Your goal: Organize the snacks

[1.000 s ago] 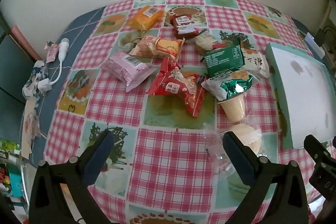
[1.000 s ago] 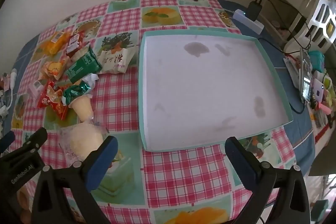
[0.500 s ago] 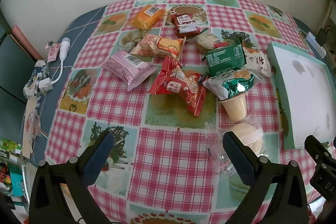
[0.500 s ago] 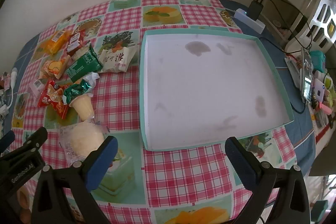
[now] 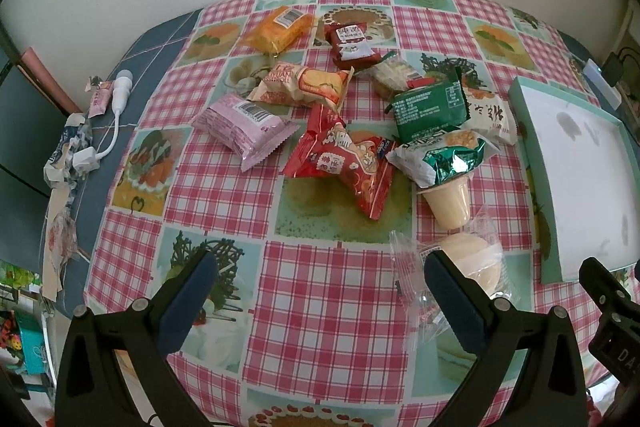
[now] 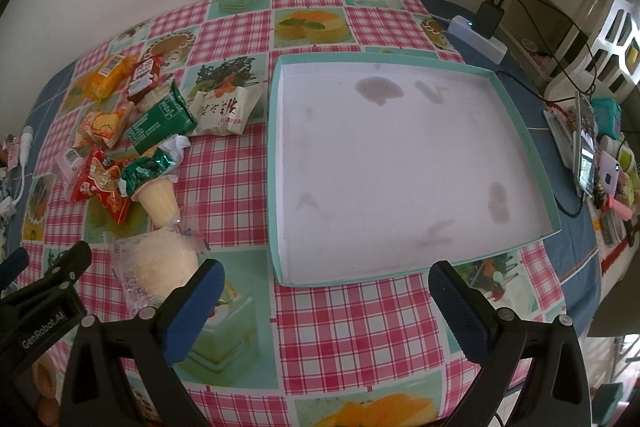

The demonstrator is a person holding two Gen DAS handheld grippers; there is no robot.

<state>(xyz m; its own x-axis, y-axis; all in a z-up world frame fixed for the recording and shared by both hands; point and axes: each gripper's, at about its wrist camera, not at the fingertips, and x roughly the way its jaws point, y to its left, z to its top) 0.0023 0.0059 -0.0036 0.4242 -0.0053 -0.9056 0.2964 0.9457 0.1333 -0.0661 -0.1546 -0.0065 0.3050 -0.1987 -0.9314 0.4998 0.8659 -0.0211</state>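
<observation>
The teal-rimmed tray [image 6: 516, 115] lies flat on the checked tablecloth [image 6: 360, 327], its white, stained floor bare, and every snack sits to its left, none inside. Counting the loose pile from the left wrist view: 1 orange packet [image 5: 280, 29] farthest from the tray near the wall, 1 dark red packet [image 5: 352, 41] just right of it, 1 swiss-roll packet [image 5: 304, 85], 1 pink packet [image 5: 244, 125] at the pile's left edge, 1 red crinkled bag [image 5: 344, 163] in the middle, 1 clear-wrapped cracker pack [image 5: 394, 75], 1 green packet [image 5: 430, 109] overlapping 1 white packet with dark lettering [image 5: 490, 115], which lies nearest the tray's left rim, 1 silver-green bag [image 5: 440, 157] resting on the rim of 1 pudding cup [image 5: 448, 203], and 1 round pale bun in clear wrap [image 5: 476, 259] nearest the camera, beside the tray's near left corner. That makes 11 snacks in view. The left gripper [image 5: 320, 285] hangs above the cloth with its 2 blue-padded fingers spread wide and nothing between them; its right finger overlaps the bun's wrapper in this view, though contact cannot be told. The right gripper [image 6: 326, 285] is likewise spread wide and empty, hovering at the tray's near edge. To the pile's far left, 1 white cable [image 5: 114, 115] lies on blue cloth.
</observation>
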